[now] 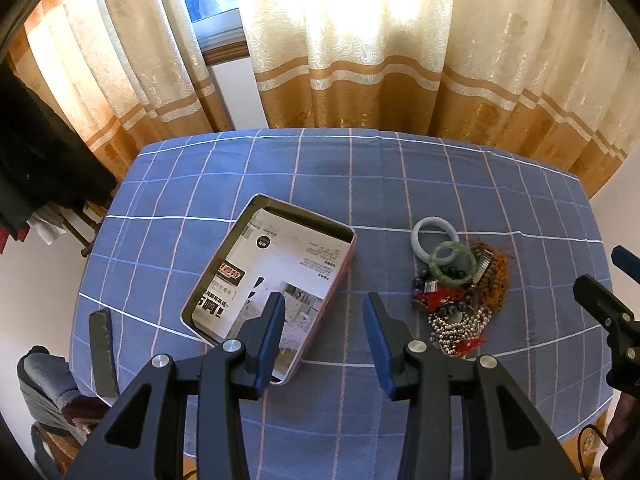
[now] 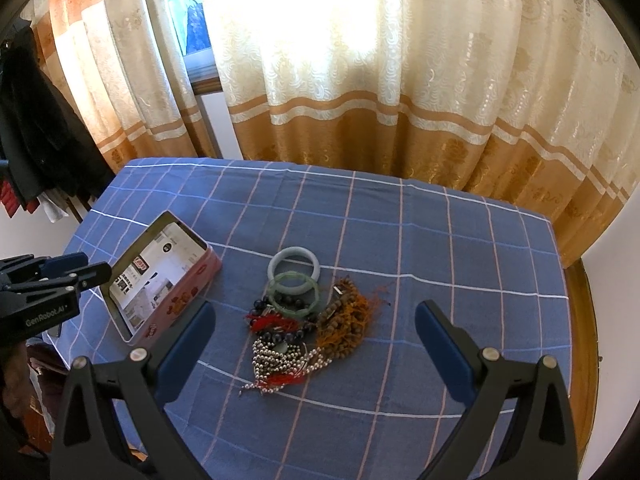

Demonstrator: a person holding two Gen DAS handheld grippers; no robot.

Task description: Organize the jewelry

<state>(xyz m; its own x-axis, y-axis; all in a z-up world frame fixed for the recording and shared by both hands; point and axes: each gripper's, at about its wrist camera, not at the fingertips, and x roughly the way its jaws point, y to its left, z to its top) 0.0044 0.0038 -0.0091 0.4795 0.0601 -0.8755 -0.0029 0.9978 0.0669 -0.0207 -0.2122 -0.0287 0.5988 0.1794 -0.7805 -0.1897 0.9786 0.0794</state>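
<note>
A heap of jewelry [image 2: 304, 320] lies on the blue checked tablecloth: a pale bangle [image 2: 294, 262], a green bangle [image 2: 294, 294], brown beads [image 2: 344, 320], silver beads [image 2: 276, 360] and red tassels. In the left wrist view the same heap [image 1: 460, 292] sits right of an open pink tin [image 1: 272, 280] lined with printed paper. My left gripper [image 1: 324, 308] hovers open above the tin's near right corner, nothing between its fingers. My right gripper [image 2: 316, 316] hangs open and wide above the heap, holding nothing. The tin [image 2: 160, 280] is at the left in the right wrist view.
The table [image 2: 440, 240] stands against gold and cream curtains [image 2: 360, 100]. Dark clothes hang on a rack [image 2: 36, 132] at the far left. A chair with grey cloth [image 1: 44, 384] sits at the table's left near corner. A dark flat strip [image 1: 102, 352] lies at the table's left edge.
</note>
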